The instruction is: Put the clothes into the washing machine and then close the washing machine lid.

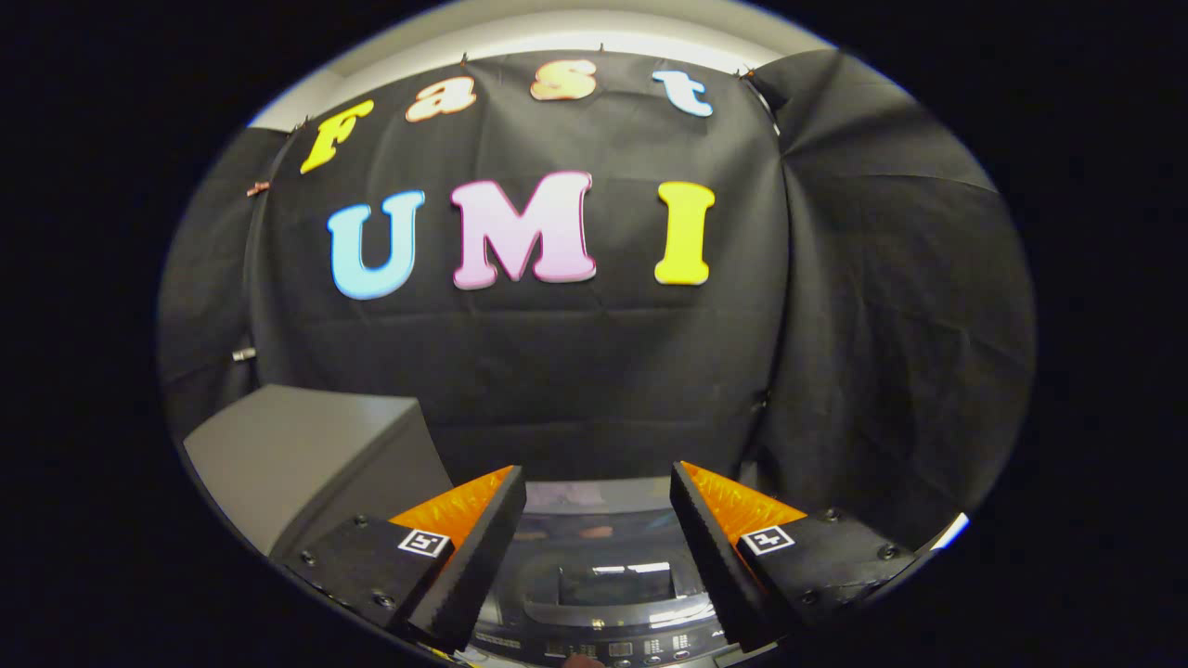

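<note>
While its two fingers are standing spread with nothing between them, the tool is hovering over the washing machine, whose glossy lid is lying directly below the gap. At ten o'clock from the fingers, a grey box is sitting.

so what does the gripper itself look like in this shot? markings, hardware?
The gripper has two wedge-shaped fingers with ridged, textured inner faces. Each sits on a flat dark mounting block fixed with round screws, and each block carries a small square black-and-white marker tag. No cables can be seen. The fingers stand apart, open, above the washing machine.
</note>
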Demonstrator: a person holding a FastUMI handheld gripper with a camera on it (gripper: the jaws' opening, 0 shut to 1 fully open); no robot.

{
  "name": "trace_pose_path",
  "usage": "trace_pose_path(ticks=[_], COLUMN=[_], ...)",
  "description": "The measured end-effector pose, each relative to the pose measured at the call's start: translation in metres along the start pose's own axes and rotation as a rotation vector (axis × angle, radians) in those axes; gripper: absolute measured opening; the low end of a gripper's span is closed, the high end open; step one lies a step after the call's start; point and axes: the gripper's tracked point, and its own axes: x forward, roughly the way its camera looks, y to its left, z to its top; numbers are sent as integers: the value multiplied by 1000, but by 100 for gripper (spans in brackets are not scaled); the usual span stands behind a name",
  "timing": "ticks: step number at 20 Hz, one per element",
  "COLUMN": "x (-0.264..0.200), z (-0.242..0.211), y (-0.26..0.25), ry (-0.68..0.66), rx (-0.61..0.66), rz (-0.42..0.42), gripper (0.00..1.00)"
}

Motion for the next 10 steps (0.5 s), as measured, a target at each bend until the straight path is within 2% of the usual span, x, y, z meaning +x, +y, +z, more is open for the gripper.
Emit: trace_pose_path(ticks=[6,10], x=[-29,-47], z=[31,32], y=[12,18], ry=[-116,-139], rx=[-43,-55], rz=[37,48], gripper=[98,98])
